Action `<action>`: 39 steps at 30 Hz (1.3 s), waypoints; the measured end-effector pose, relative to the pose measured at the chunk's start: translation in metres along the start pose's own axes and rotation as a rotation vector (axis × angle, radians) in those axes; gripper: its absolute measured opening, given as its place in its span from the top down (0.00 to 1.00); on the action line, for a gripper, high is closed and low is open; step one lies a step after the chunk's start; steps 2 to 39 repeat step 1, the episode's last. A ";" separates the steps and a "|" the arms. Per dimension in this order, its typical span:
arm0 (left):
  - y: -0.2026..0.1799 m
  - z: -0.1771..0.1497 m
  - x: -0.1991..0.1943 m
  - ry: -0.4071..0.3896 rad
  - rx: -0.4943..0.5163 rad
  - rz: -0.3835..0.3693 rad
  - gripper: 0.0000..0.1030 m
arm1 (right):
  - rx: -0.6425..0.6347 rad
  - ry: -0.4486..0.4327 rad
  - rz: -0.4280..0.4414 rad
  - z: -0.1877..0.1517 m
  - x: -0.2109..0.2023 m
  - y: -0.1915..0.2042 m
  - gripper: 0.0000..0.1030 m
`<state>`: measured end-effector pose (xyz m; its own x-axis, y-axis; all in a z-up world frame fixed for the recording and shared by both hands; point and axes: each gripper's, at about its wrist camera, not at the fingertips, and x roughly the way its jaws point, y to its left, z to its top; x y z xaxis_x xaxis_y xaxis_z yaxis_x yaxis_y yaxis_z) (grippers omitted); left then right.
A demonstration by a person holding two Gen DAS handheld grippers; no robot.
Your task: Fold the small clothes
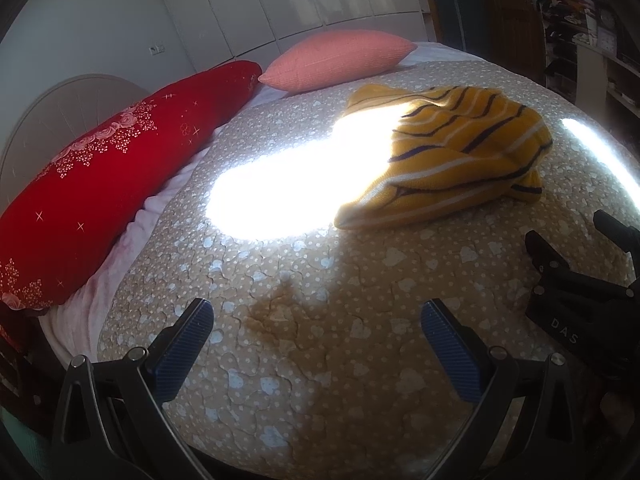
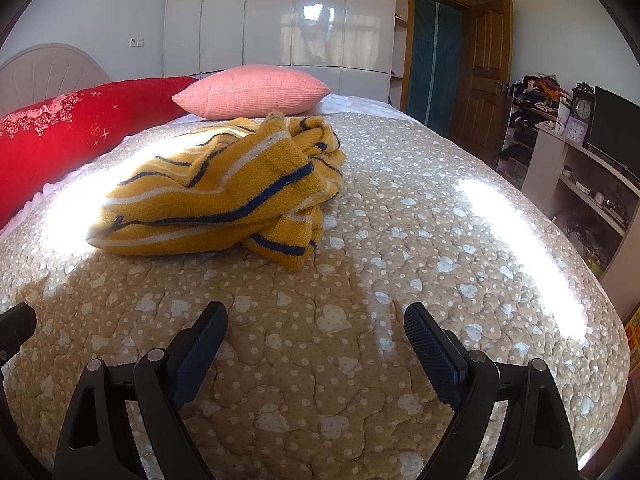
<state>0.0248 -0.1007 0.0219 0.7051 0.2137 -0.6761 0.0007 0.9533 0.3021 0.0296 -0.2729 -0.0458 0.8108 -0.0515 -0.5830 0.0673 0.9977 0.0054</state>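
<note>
Ahead, a crumpled yellow striped sweater (image 2: 224, 188) awaits both wide-open, empty grippers (left (image 1: 316, 344), right (image 2: 316, 344)): best spread flat before folding.

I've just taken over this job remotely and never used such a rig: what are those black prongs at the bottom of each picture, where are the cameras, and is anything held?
Each picture comes from a camera mounted on a hand-held gripper, looking forward along its two fingers. The prongs are those fingers: the left gripper in one view, the right gripper in the other. Both are open and hold nothing. Ahead, on the quilted bedspread, lies a crumpled yellow striped sweater, not yet folded. Behind it are a pink pillow and a red pillow.
</note>
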 end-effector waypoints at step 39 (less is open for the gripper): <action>0.000 0.000 0.000 0.003 -0.001 -0.001 0.00 | 0.000 0.000 0.000 0.000 0.000 0.000 0.10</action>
